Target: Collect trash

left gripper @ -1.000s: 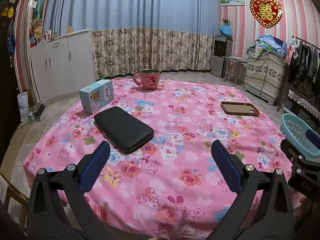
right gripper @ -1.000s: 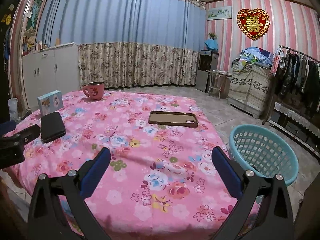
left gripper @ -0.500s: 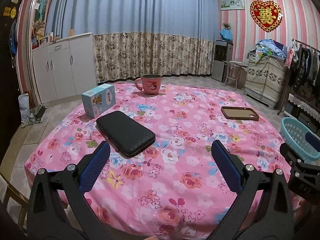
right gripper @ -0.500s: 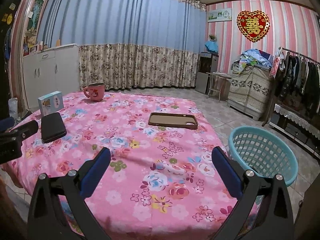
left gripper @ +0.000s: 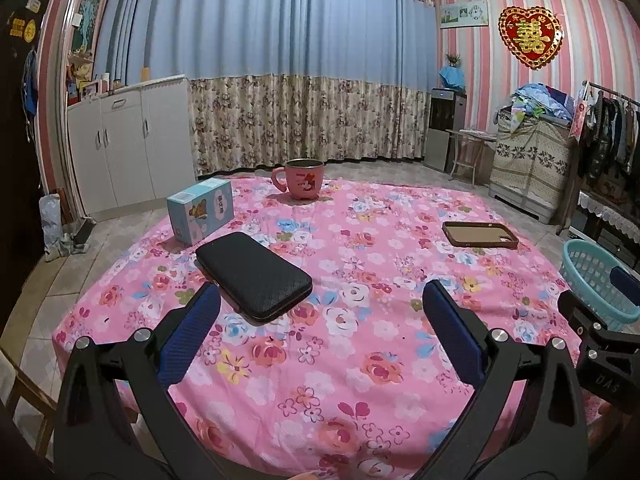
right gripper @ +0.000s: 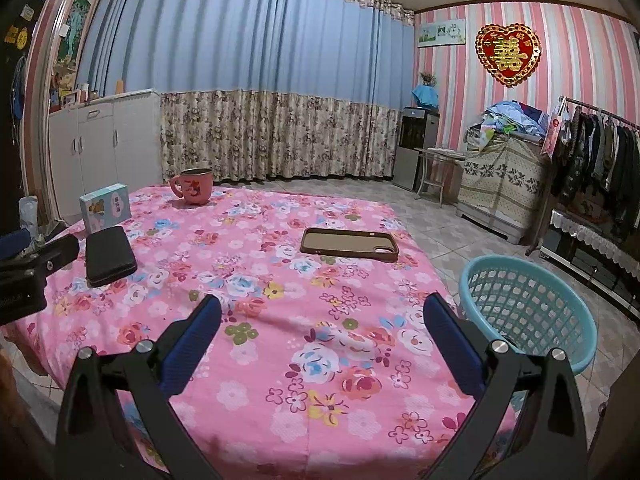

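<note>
A table under a pink floral cloth point(left gripper: 360, 320) point(right gripper: 280, 320) carries a black case point(left gripper: 254, 274) point(right gripper: 109, 255), a light blue box point(left gripper: 201, 211) point(right gripper: 106, 208), a pink mug point(left gripper: 302, 179) point(right gripper: 194, 186) and a brown phone case point(left gripper: 480, 235) point(right gripper: 350, 244). A teal basket point(right gripper: 528, 312) point(left gripper: 596, 280) stands on the floor at the table's right. My left gripper point(left gripper: 320, 332) is open above the near edge, just short of the black case, empty. My right gripper point(right gripper: 322, 336) is open and empty over the cloth, with the basket to its right.
White cabinets point(left gripper: 120, 148) line the left wall, curtains point(left gripper: 288, 80) the back. A covered chest with clothes point(right gripper: 504, 184), a clothes rack point(right gripper: 592, 152) and a small stool point(right gripper: 436, 172) stand to the right. Tiled floor point(right gripper: 448, 232) lies between table and chest.
Both grippers have drawn back a little and tilted up; the table objects look slightly farther off. Nothing was grasped or moved.
</note>
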